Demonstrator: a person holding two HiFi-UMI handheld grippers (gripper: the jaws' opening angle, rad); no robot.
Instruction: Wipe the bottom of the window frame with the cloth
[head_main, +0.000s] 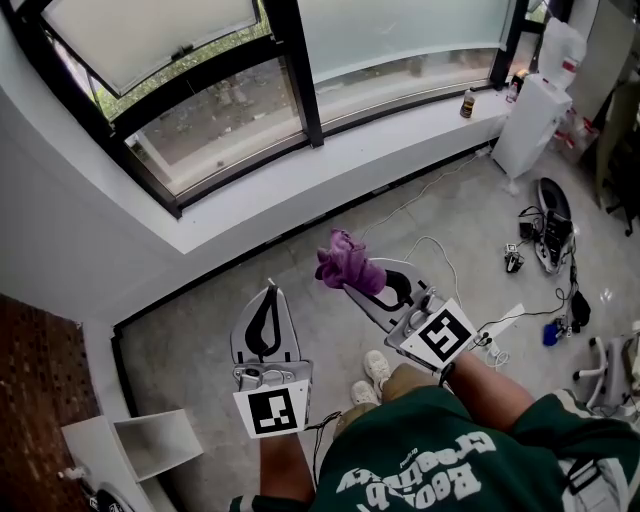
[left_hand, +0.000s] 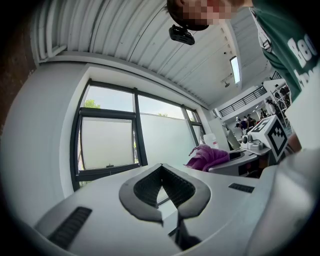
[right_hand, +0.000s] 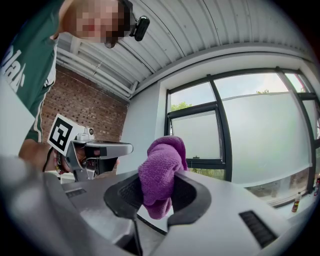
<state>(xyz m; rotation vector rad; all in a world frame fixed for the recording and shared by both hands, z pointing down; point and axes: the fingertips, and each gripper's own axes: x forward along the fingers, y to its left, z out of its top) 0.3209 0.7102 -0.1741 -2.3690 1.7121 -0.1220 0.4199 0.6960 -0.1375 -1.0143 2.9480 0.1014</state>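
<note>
While the person is standing back from the window, the right gripper (head_main: 362, 288) is clamping a purple cloth (head_main: 346, 262). In the right gripper view, the jaws are squeezing the cloth (right_hand: 160, 172) from both sides. A bunched lobe is sticking up past the tips and a smaller bit is hanging below. The left gripper (head_main: 270, 294) is sitting clenched, tips meeting, nothing between them; the left gripper view is confirming this (left_hand: 161, 168). It's hanging just left of the right one and slightly nearer the person. Both are hovering over the grey floor (head_main: 200, 350), well apart from the black window frame (head_main: 240, 172) and the white sill (head_main: 300, 195) below it. The cloth isn't touching either. A small bottle (head_main: 467, 103) is standing at the sill's far right end.
</note>
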